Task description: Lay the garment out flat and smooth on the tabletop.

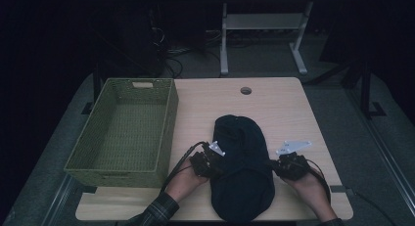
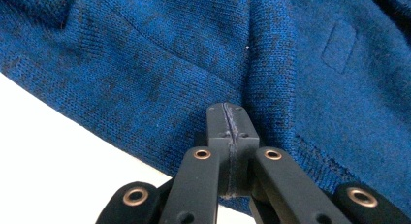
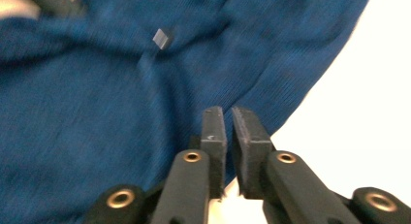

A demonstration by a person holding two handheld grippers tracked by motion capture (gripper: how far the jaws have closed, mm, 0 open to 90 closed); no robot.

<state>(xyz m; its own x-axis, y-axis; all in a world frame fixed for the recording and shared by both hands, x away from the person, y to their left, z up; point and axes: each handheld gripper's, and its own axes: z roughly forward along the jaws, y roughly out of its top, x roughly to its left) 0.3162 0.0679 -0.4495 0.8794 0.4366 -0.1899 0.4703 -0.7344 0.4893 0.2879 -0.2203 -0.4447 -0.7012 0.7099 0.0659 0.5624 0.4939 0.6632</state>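
Blue knit fabric is all around both sets of jaws. On the left gripper (image 2: 228,118) the two pads are pressed flat together with no gap, the tips sitting right on the blue sweater (image 2: 194,59); can't honestly tell if a thin fold is caught between them or they're just resting on it. The right gripper (image 3: 229,118) has its jaws slightly parted, a narrow slit between the pads, nothing clamped, tips just over the sweater's curved edge where cloth meets bare table.

From the high view the sweater (image 1: 242,162) looks nearly black, bunched into a long oval lump at the front middle of the wooden table (image 1: 279,106), its near end close to the table's front edge. Left gripper (image 1: 211,165) is at its left side, right gripper (image 1: 279,167) at its right, hands behind them. Lots of open tabletop beyond the lump and to the right.

A small square tag shows on the fabric in the right gripper view, blurry. The room beyond the table is too dark to read.

Green woven basket (image 1: 125,130) sits on the left part of the table, near the left hand but apart from it.
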